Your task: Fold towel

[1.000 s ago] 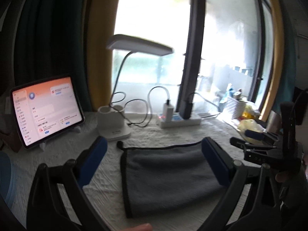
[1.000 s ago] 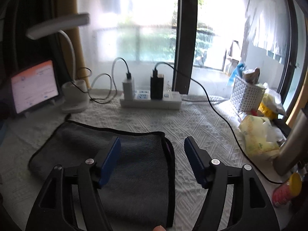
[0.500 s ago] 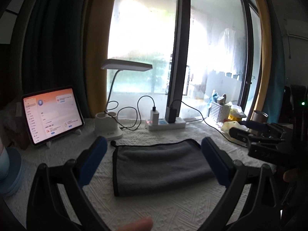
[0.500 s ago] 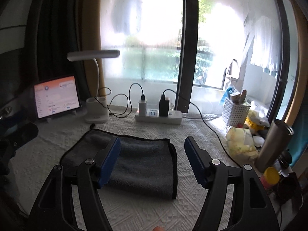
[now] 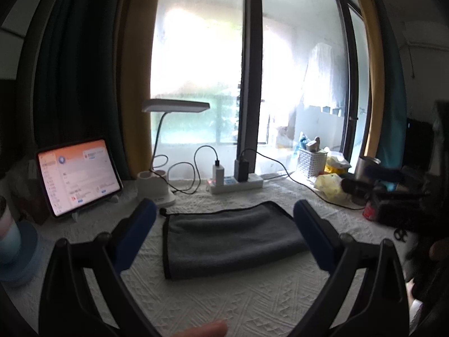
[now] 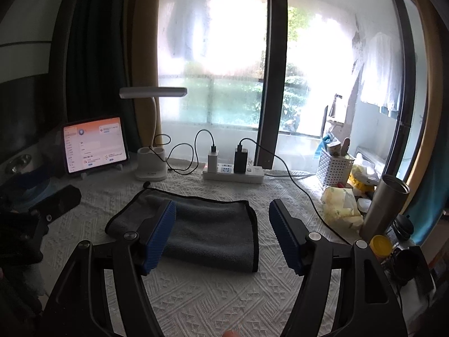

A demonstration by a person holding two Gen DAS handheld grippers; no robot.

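The counter (image 6: 213,303) is covered by a white textured cloth, and the grey towel (image 6: 202,233) is laid flat near its middle, already doubled into a neat rectangle with a black-trimmed edge. The fold is judged complete or nearly so. The chief risk is judged to be a careless pass: the layers could be dragged apart if a pad were brushed across the loose trimmed edge. Behind the towel, the power strip (image 6: 233,172) and its cables could be snagged by a forward reach. The left gripper (image 5: 224,224) and right gripper (image 6: 221,233) are both held above and short of the towel, jaws spread wide, nothing pinched. The towel is framed between each pair, untouched.
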